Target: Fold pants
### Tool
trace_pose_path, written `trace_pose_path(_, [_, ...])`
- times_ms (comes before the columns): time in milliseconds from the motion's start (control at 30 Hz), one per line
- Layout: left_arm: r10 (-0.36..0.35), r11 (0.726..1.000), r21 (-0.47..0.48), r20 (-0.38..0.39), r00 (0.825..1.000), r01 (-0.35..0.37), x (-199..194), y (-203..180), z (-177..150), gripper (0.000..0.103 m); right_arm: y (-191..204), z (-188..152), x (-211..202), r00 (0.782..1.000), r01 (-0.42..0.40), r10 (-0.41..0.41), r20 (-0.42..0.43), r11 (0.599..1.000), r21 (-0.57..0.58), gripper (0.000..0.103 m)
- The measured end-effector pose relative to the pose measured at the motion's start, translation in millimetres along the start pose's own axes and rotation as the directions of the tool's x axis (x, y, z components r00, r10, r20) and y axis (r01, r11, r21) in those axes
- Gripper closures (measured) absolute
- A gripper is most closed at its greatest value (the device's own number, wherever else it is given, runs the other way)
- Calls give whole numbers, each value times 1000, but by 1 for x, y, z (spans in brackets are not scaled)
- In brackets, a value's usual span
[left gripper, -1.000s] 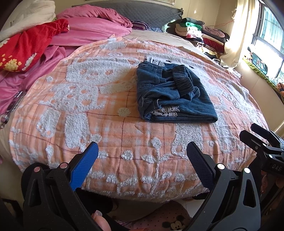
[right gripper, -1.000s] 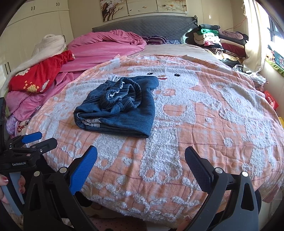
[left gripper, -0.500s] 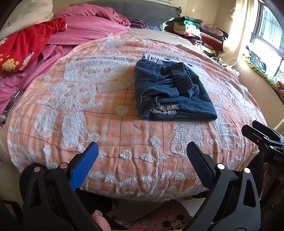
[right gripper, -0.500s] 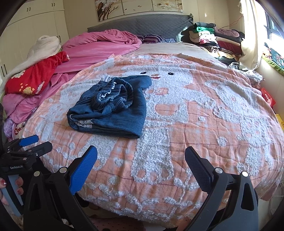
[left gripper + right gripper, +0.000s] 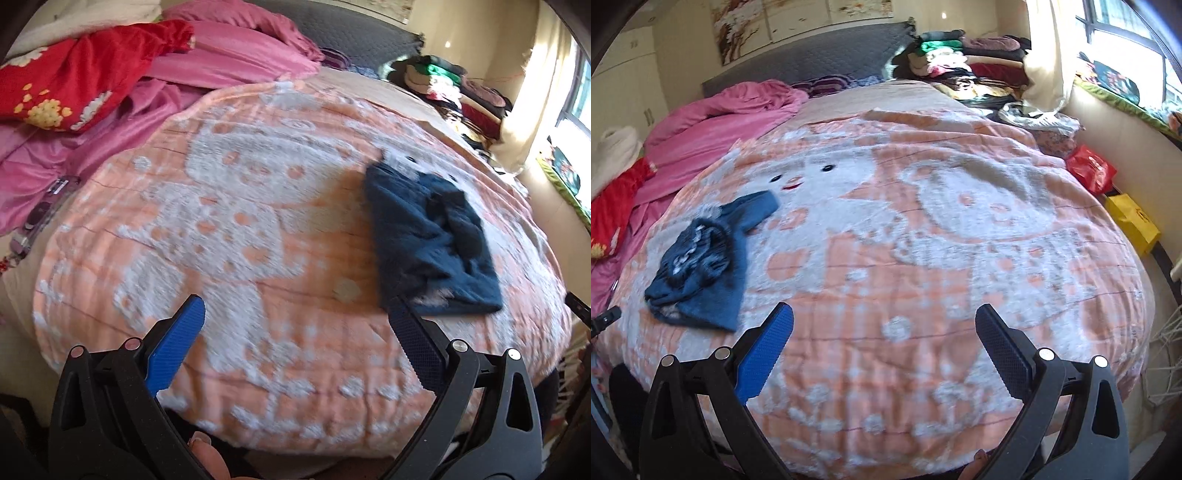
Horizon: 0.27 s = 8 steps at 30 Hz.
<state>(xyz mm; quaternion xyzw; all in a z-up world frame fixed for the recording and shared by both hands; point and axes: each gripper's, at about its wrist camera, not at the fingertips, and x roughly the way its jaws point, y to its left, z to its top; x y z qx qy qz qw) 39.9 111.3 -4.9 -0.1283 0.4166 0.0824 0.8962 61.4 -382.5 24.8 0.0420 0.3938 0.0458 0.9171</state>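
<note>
I hold my left gripper [image 5: 295, 325] and right gripper [image 5: 884, 325] spread wide and empty at the bed's foot; the folded denim pants [image 5: 428, 240] lie on the orange blanket [image 5: 240, 229], folding seemingly done

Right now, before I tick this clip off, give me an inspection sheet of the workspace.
Surface: bed under an orange-and-white blanket.
Job's things: blue pants lie in a folded bundle, touched by neither gripper.
Clutter: pink quilt, red floral cloth, clothes pile at the headboard.
Grippers: left gripper and right gripper open, empty, at the bed's foot.
Cables: nothing seen.
Surroundings: window, curtain, red bag, yellow bag.
</note>
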Motion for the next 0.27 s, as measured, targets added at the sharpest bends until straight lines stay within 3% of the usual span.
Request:
trace_pose_path(133, [175, 981, -67, -75, 982, -180, 60, 64, 61, 10, -89, 40, 37, 991, 134, -134, -12, 987, 92, 5])
trace_pose_path(167, [180, 979, -84, -88, 980, -187, 75, 78, 74, 10, -111, 51, 50, 987, 161, -159, -24, 981, 106, 5])
trace_pose_path(267, [257, 959, -99, -91, 962, -266, 120, 113, 106, 10, -172, 79, 97, 956, 290, -282, -83, 950, 112, 5])
